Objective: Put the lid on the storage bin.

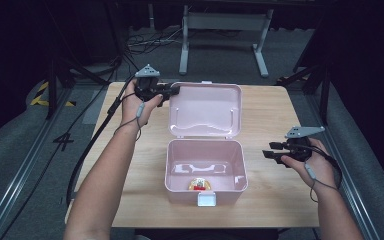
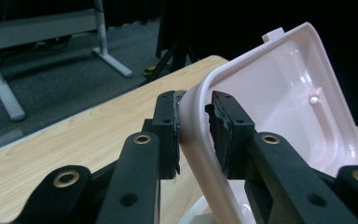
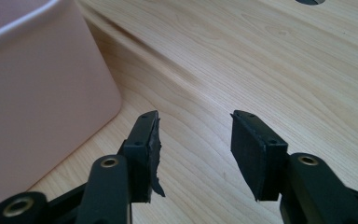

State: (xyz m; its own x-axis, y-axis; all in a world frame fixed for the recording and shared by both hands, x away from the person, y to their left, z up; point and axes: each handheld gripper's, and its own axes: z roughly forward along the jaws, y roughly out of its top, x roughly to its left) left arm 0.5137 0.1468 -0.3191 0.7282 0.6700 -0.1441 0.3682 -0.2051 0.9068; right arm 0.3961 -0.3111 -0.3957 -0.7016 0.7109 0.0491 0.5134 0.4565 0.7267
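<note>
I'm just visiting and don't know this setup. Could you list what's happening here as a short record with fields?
Surface: wooden table
Main object: pink box, open
Lid: pink lid swung back and raised
Contents: a small red and yellow item in the box, too small to identify
Left gripper: jaws straddle the lid's rim; one touches it, a small gap shows at the other
Right gripper: open, holding nothing, over the table beside the box

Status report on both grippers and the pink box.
Left gripper clamped on rim of open pink plastic lid. Right gripper open, above wooden table, right of pink box. Small red-and-yellow object inside.
</note>
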